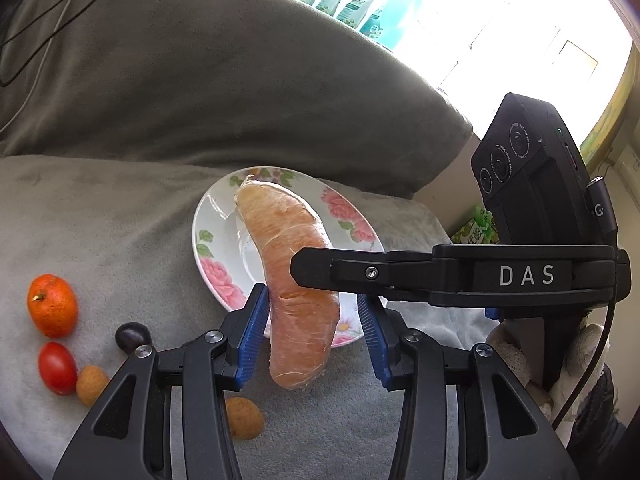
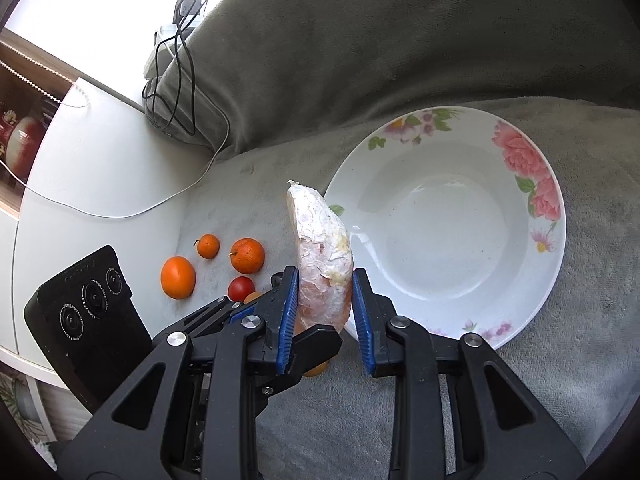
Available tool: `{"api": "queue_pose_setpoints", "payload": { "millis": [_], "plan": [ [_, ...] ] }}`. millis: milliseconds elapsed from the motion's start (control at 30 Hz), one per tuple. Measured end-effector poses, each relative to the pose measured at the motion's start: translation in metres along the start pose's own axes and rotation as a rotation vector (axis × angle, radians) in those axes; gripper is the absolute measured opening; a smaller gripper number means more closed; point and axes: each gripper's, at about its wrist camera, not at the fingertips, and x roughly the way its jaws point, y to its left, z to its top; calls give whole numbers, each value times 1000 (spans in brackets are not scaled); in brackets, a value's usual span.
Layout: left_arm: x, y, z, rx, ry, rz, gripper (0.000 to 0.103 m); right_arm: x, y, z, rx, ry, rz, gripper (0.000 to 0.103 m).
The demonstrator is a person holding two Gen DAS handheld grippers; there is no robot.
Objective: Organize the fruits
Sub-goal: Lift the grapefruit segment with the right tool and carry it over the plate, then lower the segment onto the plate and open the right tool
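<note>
Both hand-held grippers, left [image 1: 312, 320] and right [image 2: 324, 304], clench the pale orange pomelo wedge [image 2: 322, 248] beside the empty floral plate [image 2: 552, 264]; small oranges [image 2: 178, 277] remain unsorted.

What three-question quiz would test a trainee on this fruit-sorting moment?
1. True or false: the floral plate already has fruit lying in it.
2. What do the right gripper pads press on? A: a tomato. B: the peeled citrus segment. C: a grape.
3. In the right wrist view, how many oranges lie on the grey blanket?

Key: 1 false, the plate is bare. 2 B, the segment is clamped between both blue pads and held up beside the plate's rim. 3 three.
</note>
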Motion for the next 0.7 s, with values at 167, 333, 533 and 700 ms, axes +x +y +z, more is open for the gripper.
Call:
{"api": "queue_pose_setpoints", "payload": {
  "millis": [167,333,533,700],
  "plan": [
    [6,-3,5,5,9,-2,43,0,-5,4,5,-7,-5,28],
    [8,-8,9,16,6,-1,43,-2,-7,8,5,-44,-68,30],
    [3,-9,9,25,-3,12,43,-13,0,9,-34,-125,-123,75],
    [-8,-10,9,33,-17,21,43,-23,9,11,-64,-165,-146,80]
  ]
}}
